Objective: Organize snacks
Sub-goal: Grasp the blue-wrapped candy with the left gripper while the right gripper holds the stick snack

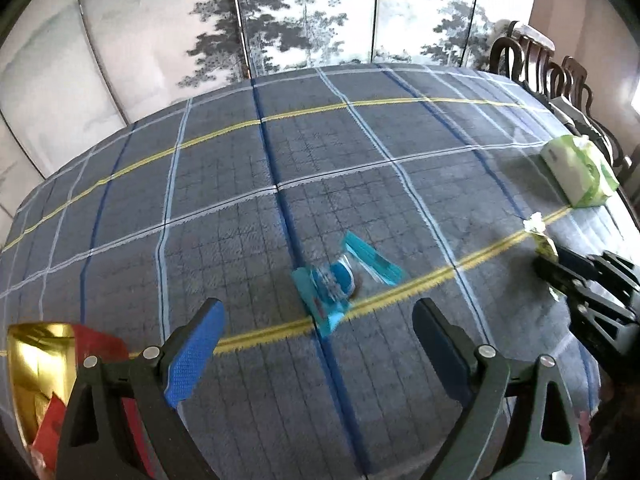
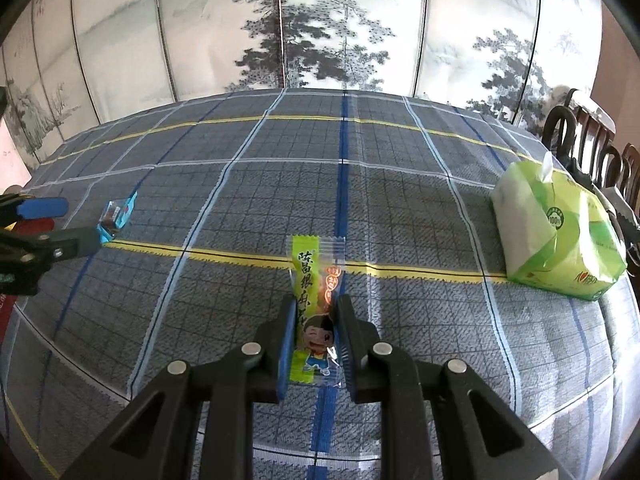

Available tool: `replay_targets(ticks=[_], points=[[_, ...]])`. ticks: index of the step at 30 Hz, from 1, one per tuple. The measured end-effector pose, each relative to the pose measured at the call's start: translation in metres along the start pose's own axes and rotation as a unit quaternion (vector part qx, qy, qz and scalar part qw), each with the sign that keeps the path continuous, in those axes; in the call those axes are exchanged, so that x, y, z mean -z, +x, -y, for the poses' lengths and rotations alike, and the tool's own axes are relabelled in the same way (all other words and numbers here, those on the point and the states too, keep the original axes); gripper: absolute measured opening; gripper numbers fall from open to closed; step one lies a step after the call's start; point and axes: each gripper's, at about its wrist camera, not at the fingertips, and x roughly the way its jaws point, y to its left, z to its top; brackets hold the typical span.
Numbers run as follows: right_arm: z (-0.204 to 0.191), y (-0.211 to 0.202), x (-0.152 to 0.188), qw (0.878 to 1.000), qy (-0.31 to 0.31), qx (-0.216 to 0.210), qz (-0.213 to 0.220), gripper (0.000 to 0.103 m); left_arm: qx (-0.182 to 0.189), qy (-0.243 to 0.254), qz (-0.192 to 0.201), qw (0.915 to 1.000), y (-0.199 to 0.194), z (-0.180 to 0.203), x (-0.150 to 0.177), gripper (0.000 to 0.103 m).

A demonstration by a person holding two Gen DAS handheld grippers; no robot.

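Our left gripper (image 1: pixel 316 340) gapes empty above the light, crinkly blue snack (image 1: pixel 340 280); we'd pinch its puffy middle. Our right gripper (image 2: pixel 314 320) clamps the green snack (image 2: pixel 314 292).

2 snack pkts: 1 blue (image 1: pixel 344 280), 1 green (image 2: pixel 314 300); 1 tissue pack (image 2: pixel 560 232); 1 gold box (image 1: pixel 38 376).

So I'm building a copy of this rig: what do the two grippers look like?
Both match. The left gripper and right gripper have black plastic frames with triangular cut-outs, round silver pivot pins, and two long flat jaws faced with blue textured pads. No cables, markings or sleeves show.
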Motion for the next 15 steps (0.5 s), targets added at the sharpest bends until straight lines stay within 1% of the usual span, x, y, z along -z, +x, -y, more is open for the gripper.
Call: replay_targets(ticks=[5, 6, 7, 8, 10, 11, 13, 15], points=[[0.0, 0.0, 0.001, 1.0, 0.002, -0.002, 0.0, 0.02, -0.005, 0.007, -0.006, 0.9999, 0.014, 0.004, -0.008, 0.09], [0.0, -0.001, 0.001, 1.0, 0.002, -0.003, 0.0, 0.02, -0.006, 0.009, -0.008, 0.9999, 0.017, 0.005, -0.009, 0.087], [0.0, -0.001, 0.001, 1.0, 0.002, -0.002, 0.0, 0.02, -0.004, 0.01, -0.009, 0.9999, 0.019, 0.005, -0.01, 0.079], [0.0, -0.001, 0.001, 1.0, 0.002, -0.002, 0.0, 0.02, 0.002, 0.01, -0.012, 0.9999, 0.021, 0.006, -0.011, 0.076], [0.0, -0.001, 0.001, 1.0, 0.002, -0.002, 0.0, 0.02, 0.005, 0.012, -0.015, 0.9998, 0.024, 0.007, -0.012, 0.063], [0.0, -0.001, 0.0, 1.0, 0.002, -0.003, 0.0, 0.02, 0.006, 0.013, -0.013, 0.9998, 0.024, 0.007, -0.011, 0.059], [0.0, -0.001, 0.0, 1.0, 0.002, -0.003, 0.0, 0.02, 0.007, 0.013, -0.015, 0.9998, 0.025, 0.007, -0.009, 0.04], [0.0, -0.001, 0.0, 1.0, 0.002, -0.002, 0.0, 0.02, 0.01, 0.012, -0.012, 0.9998, 0.023, 0.005, -0.006, 0.036]])
